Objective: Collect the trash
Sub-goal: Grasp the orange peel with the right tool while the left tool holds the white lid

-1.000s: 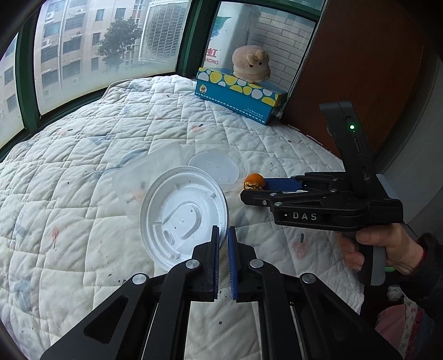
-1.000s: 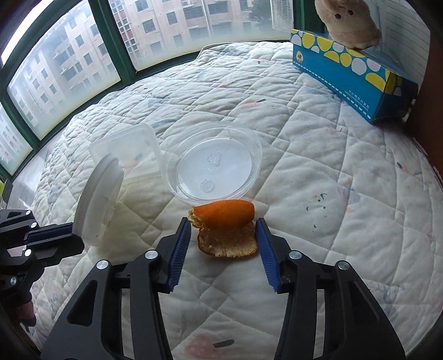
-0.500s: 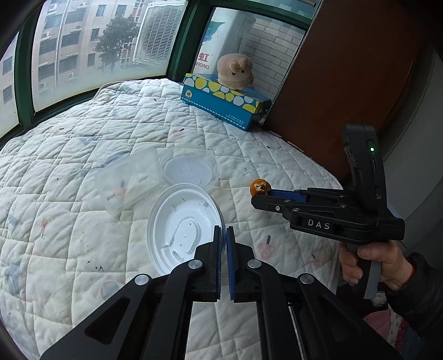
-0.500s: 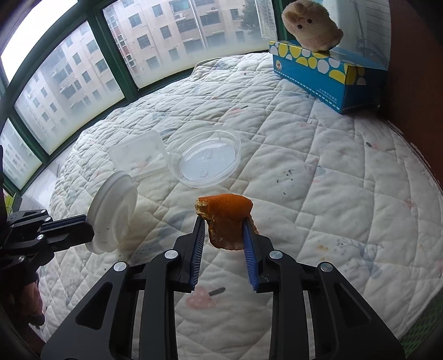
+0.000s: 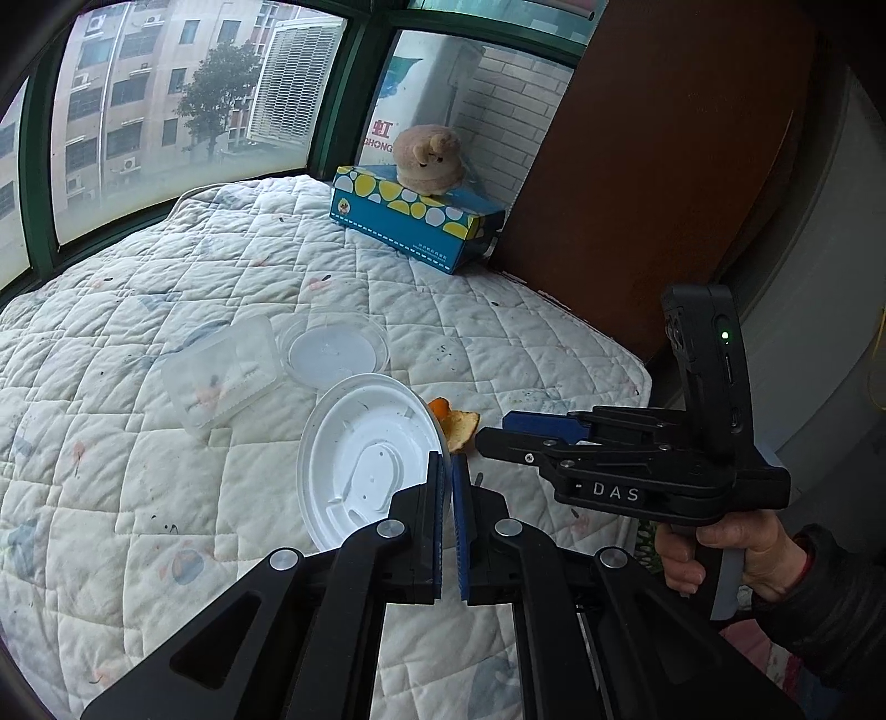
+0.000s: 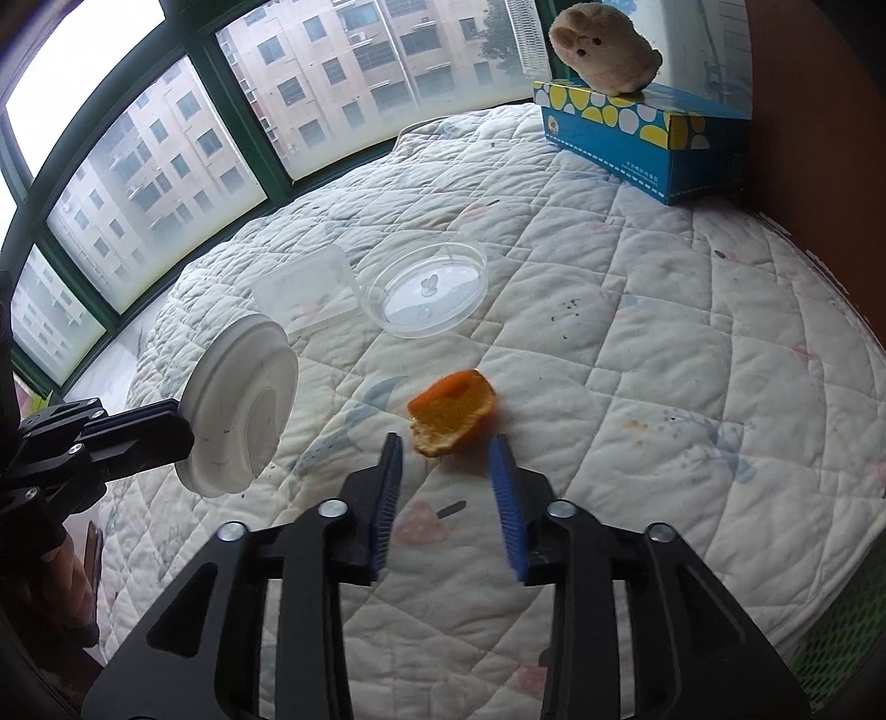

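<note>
A white round plastic lid (image 5: 365, 465) is held off the quilt by its rim, with my left gripper (image 5: 448, 462) shut on it. From the right wrist the same lid (image 6: 238, 410) shows at the left, edge-on in the left gripper (image 6: 171, 429). A piece of orange peel (image 6: 451, 410) lies on the quilt just beyond my right gripper (image 6: 446, 443). Its jaws are opening and neither pad touches the peel. In the left wrist view the peel (image 5: 457, 423) peeks out behind the lid, just ahead of the right gripper (image 5: 498, 432).
A clear round dish (image 6: 426, 291) and a clear rectangular box (image 6: 304, 293) lie further back on the white quilt (image 6: 664, 332). At the far right stands a blue tissue box (image 6: 631, 138) with a plush toy (image 6: 603, 44) on it. Brown panel (image 5: 664, 166) at the right, windows behind.
Half a second ago the right gripper pinched the peel and held it up; now its jaws are apart and the peel is out of them. Both grippers drew back, the lid still held.
</note>
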